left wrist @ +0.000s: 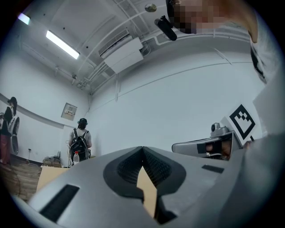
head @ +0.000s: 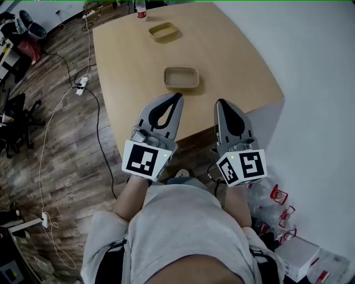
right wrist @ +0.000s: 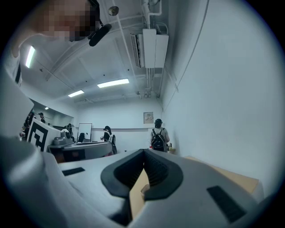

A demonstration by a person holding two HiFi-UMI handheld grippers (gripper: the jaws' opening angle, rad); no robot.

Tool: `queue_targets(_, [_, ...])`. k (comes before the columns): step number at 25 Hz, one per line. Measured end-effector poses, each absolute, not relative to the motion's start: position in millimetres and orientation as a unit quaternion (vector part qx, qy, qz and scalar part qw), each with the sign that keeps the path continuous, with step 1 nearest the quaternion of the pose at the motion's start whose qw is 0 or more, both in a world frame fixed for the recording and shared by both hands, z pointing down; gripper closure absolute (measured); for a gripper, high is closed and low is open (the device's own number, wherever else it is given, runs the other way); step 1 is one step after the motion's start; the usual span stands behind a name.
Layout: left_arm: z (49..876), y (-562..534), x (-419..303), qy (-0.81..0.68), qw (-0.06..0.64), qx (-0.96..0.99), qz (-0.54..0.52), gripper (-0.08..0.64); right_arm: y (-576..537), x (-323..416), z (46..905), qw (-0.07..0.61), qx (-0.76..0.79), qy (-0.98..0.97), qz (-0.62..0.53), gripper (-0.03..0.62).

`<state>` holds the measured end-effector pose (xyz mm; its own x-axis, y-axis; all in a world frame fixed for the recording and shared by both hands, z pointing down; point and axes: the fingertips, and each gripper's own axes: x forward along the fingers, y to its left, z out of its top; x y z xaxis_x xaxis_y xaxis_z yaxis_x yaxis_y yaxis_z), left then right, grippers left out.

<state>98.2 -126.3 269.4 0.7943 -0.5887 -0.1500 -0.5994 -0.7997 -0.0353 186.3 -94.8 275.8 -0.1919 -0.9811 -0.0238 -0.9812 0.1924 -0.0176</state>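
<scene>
1. The wooden table [head: 238, 61] takes up the upper centre of the head view. Its near edge runs just under both gripper tips.
2. The left gripper [head: 177, 97] is held over the near edge of the table. Its jaws are together at the tips, and the gap behind the tips shows only table surface; nothing is clamped.
3. The right gripper [head: 221, 103] is held beside the left gripper, apart from it. Its jaws are likewise together and hold nothing.
4. The nearer tray [head: 181, 77] is a shallow beige dish. It lies flat on the table just ahead of the left gripper's tip and ahead-left of the right gripper. Neither gripper touches it.
5. The farther tray [head: 163, 31] lies well beyond the nearer tray, toward the far edge.
6. A bottle [head: 141, 10] stands upright at the far edge.

Status, as judged: no item is gripped, and both trays appear to be undisturbed.
</scene>
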Motion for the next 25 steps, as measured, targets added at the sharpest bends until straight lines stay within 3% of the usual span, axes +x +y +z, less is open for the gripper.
queue_targets(25, [286.5, -208.2, 104.1, 0.380, 0.032, -0.923, 0.043, 0.546, -196.2, 207.7, 312.7, 0.008, -0.598, 0.800, -0.051, 0.581])
